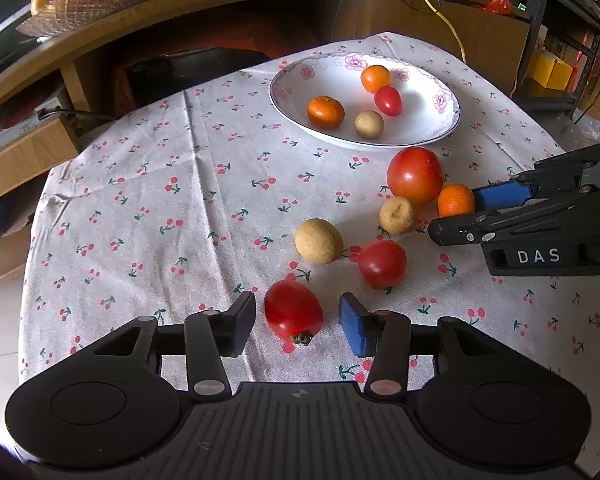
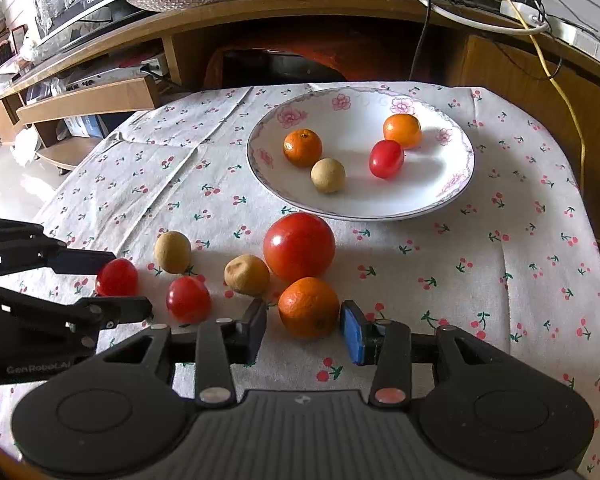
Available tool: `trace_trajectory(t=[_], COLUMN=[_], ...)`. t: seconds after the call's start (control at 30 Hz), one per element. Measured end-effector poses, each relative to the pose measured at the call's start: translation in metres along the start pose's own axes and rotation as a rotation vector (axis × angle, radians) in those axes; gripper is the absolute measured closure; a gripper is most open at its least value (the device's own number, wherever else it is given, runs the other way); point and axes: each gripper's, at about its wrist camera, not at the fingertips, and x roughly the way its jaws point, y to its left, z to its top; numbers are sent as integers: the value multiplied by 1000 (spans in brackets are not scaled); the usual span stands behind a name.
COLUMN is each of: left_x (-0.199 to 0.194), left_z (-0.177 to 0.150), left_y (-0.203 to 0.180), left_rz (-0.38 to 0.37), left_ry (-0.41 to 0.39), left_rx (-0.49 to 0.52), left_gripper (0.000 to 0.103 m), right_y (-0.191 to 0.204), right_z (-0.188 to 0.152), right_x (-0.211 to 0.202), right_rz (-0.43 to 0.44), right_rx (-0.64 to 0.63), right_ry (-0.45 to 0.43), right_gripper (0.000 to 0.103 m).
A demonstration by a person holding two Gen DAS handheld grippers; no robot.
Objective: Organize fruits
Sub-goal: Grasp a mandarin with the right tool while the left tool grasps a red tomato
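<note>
In plate: white flowered plate (image 2: 260,164) already holds four pieces — two small oranges, one cherry tomato, one tan longan-like fruit.
On worktop: six left on the cherry-print cloth (image 1: 148,200) — large tomato (image 2: 299,246), small orange (image 2: 309,307), two tan fruits, two small tomatoes.
Left gripper (image 1: 298,322): fingers open, straddling oval tomato (image 1: 293,315), not touching.
Right gripper (image 2: 304,330): fingers open either side of the small orange, not clamped.
Progress: under halfway, by my count; two picks lined up.
</note>
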Motion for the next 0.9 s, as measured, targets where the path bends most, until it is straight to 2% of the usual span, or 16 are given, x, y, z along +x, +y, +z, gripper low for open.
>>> trace_trajectory(t=[0.07, 0.33, 0.47, 0.53, 0.6, 0.63, 0.9], left_x=[0, 0, 0, 0, 1, 1, 0], left_z=[-1, 0, 0, 0, 1, 1, 2], left_y=[0, 1, 0, 0, 1, 1, -1], left_rz=[4, 6, 2, 5, 7, 7, 4], left_ry=[-1, -2, -4, -4, -3, -2, 0], left_rx=[-2, -7, -6, -7, -13, -17, -12], left_gripper=[45, 46, 54, 58, 64, 64, 65], right_y=[0, 3, 2, 2, 3, 4, 8], right_z=[1, 1, 2, 2, 1, 1, 1], right_x=[0, 1, 1, 1, 1, 1, -5], right_rz=[2, -3, -20, -26, -36, -38, -37], right_rx=[1, -7, -8, -9, -15, -16, -34], right_ry=[-5, -6, 2, 6, 11, 12, 5], right_gripper=[59, 59, 59, 62, 69, 72, 73])
